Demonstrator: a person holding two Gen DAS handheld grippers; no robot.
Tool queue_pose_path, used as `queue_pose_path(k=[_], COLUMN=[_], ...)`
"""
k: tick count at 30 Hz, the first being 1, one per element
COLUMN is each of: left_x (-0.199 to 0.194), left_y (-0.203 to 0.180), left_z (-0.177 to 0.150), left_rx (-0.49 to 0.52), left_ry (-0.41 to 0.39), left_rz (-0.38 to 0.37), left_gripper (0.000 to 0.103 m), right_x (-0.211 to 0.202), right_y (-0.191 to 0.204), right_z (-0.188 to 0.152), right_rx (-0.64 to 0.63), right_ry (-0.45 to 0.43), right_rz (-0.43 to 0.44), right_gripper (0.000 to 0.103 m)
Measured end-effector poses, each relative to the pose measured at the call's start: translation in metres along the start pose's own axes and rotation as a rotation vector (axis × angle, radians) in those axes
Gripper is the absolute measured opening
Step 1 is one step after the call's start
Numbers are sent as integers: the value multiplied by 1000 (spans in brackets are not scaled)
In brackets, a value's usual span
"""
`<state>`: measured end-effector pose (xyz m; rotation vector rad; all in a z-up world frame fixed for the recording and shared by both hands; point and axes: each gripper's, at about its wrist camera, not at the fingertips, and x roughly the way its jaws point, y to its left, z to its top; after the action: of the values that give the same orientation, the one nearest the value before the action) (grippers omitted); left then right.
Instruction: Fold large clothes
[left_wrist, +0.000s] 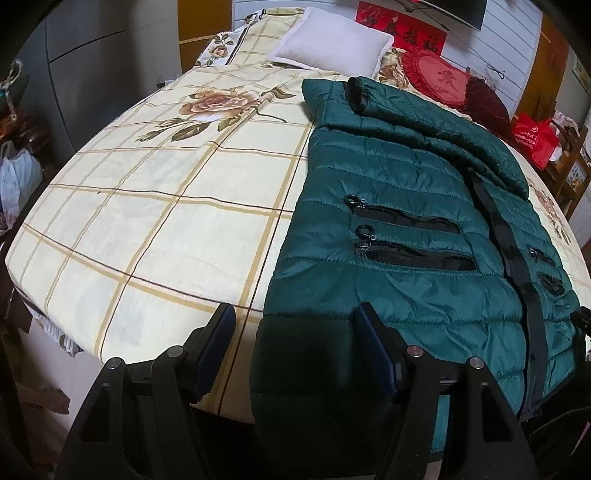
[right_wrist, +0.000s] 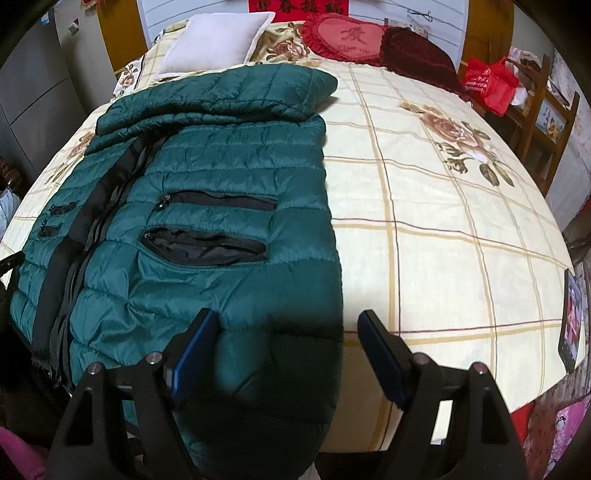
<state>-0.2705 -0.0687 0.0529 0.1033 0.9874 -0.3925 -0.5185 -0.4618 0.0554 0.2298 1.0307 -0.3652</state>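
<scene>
In the left wrist view, a white bag (left_wrist: 18, 173) is sitting at the left edge beside the bed (left_wrist: 147, 206), whose cream checked cover with printed roses is filling the middle of the frame. A white pillow (left_wrist: 332, 48) is lying at the top centre, a red heart cushion (left_wrist: 439, 79) and a dark red cushion (left_wrist: 487, 99) to its right, and a red shopping bag (left_wrist: 535, 138) is standing on wooden furniture at the far right. The green quilted jacket (left_wrist: 406, 206) is lying front-up across the right half, sleeves folded over its upper part, its hem hanging over the near bed edge. The left gripper (left_wrist: 293, 328) is hovering with jaws spread wide and released, the hem's left corner sitting between them.

In the right wrist view, the jacket (right_wrist: 207, 206) is filling the left half, with a phone-like screen (right_wrist: 572, 317) leaning at the right edge. The right gripper (right_wrist: 286, 330) is likewise spread and gripping nothing, straddling the hem's right corner. The hem under both tools is falling into shadow, and whether the fingers are touching fabric is unclear.
</scene>
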Motion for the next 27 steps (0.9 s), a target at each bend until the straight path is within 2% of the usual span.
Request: queue_pose_path(k=[7, 13, 21, 27], left_x=[0, -1, 5, 9], left_y=[3, 11, 22, 18], left_z=[-4, -9, -17, -18], left_rx=[-9, -45, -115, -108], left_ry=[18, 53, 114, 129], left_rz=[-17, -75, -133, -165], left_gripper=[72, 72, 72, 72], right_x=[-1, 0, 3, 6], right_y=[-4, -8, -14, -10], right_z=[-2, -5, -12, -18], right_rx=[11, 24, 60, 56], right_ry=[6, 21, 59, 97], right_rz=[3, 17, 75, 129], right_gripper=[81, 81, 81, 81])
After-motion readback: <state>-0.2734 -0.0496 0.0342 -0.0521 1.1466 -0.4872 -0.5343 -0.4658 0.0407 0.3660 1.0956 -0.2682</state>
